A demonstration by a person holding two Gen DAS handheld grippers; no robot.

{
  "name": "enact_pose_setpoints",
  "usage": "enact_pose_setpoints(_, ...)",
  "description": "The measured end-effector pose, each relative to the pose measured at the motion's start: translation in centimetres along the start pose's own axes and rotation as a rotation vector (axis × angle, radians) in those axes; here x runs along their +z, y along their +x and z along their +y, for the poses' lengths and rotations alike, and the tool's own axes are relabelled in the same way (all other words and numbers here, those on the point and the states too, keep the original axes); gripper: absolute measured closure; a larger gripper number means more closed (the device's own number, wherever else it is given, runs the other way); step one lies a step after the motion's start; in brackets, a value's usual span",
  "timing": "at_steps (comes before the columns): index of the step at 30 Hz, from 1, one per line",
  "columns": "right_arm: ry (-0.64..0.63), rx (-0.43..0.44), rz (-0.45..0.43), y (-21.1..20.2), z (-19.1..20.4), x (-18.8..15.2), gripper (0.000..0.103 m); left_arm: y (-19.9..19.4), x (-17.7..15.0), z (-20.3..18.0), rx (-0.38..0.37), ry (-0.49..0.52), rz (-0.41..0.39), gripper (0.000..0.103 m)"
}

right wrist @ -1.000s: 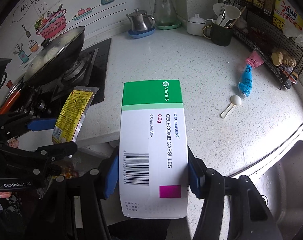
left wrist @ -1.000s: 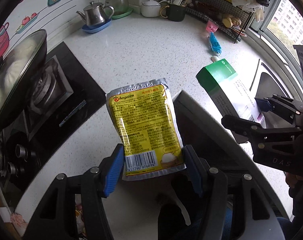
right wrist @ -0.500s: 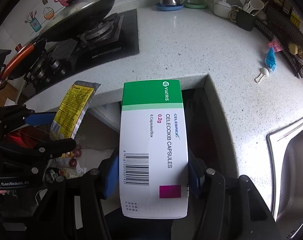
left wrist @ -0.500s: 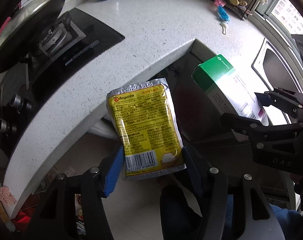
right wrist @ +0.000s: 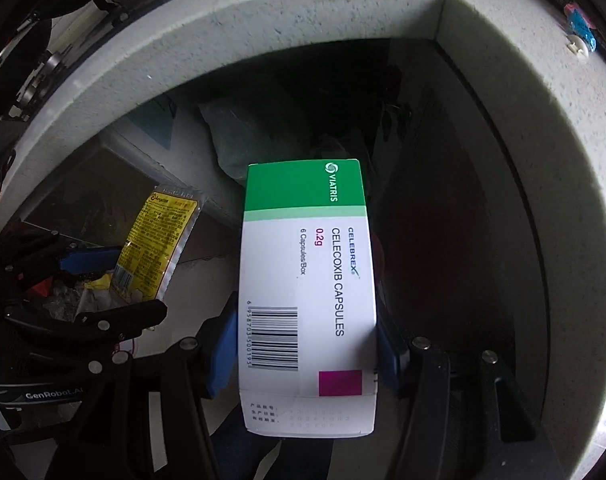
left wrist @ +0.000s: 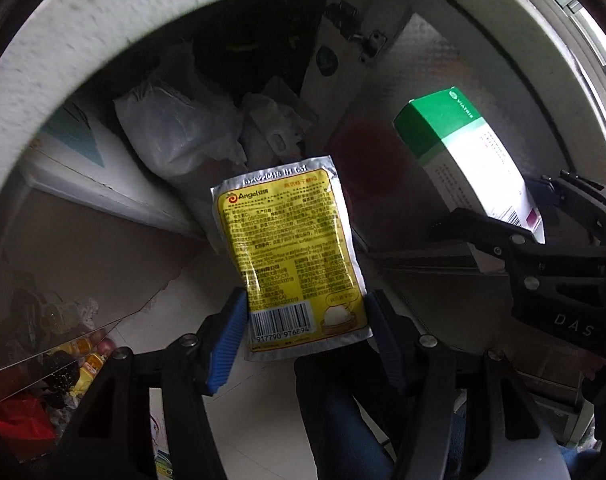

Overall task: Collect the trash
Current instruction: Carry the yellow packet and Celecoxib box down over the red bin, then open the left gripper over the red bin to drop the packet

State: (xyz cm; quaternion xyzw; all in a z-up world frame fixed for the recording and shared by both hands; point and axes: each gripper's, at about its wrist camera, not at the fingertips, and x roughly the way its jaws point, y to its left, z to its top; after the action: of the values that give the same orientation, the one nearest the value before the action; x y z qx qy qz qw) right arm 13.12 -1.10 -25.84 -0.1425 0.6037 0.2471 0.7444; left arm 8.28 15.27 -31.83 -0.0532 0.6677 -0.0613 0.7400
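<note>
My left gripper is shut on the lower edge of a yellow and silver foil sachet, which stands up between its blue pads. My right gripper is shut on a green and white capsule box, held by its long sides. Each held item also shows in the other wrist view: the box at the right, the sachet at the left. Both grippers point steeply down, below the white counter edge, over a floor corner. A red-lined bin with mixed trash sits at the lower left of the left wrist view.
White plastic bags are piled in the dark corner under the counter. A metal cabinet door stands open at the right. A tilted white panel leans at the left. A person's blue-trousered legs are below the grippers.
Both grippers have dropped from above the countertop to below its edge. The stove, kettle and sink have left view; the under-counter corner and the floor now fill it. Both grips are unchanged.
</note>
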Motion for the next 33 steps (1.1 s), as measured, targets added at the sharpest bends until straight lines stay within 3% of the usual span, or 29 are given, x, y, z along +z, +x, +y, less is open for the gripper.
enact_pose_setpoints(8,0.097,-0.004,-0.005,9.2,-2.7,-1.2,0.048,10.4,1.2,0.9,-0.022,-0.004,0.031,0.045)
enact_pose_setpoints(15,0.147,0.015,0.013,15.4,-3.9,-1.0,0.048,16.9,3.0,1.1,-0.030,0.013,0.069,0.045)
enact_pose_setpoints(23,0.172,0.002,0.046,18.3,-5.6,-1.2,0.048,20.2,4.5,1.6,-0.042,0.048,0.088,0.044)
enact_pose_setpoints(33,0.194,-0.015,0.046,18.6,-6.6,-0.6,0.048,22.2,7.2,0.3,-0.073,0.111,0.096,0.040)
